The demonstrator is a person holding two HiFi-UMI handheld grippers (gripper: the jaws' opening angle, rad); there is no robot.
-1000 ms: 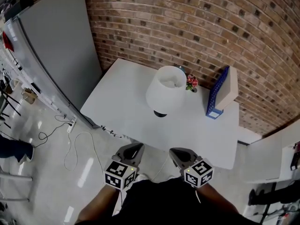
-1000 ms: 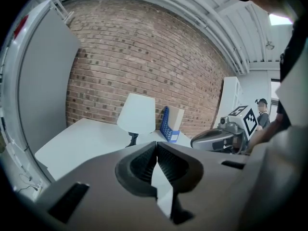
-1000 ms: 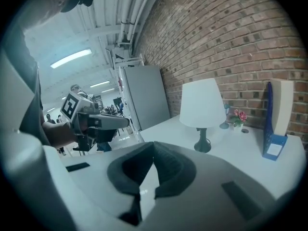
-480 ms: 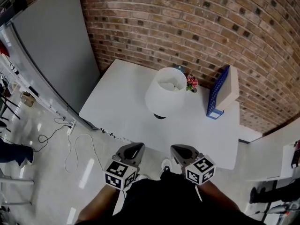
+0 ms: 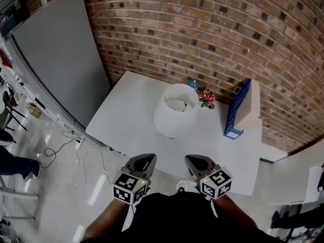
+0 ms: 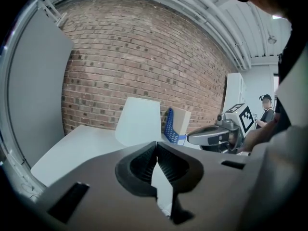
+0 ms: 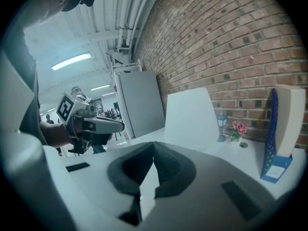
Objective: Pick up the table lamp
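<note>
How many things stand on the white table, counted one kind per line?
White table lamp with conical shade: 1
Small pink flower ornament: 1
Small blue lantern-like ornament: 1
Blue perforated file holder: 1
Beige box standing in it: 1
Total: 5

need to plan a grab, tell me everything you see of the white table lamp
The white table lamp has a plain cone-shaped shade, fabric-like, open on top, hiding its stand. It stands upright on the white rectangular table, near the red brick wall, beside small pink flowers without touching them. Only the table touches it.
</note>
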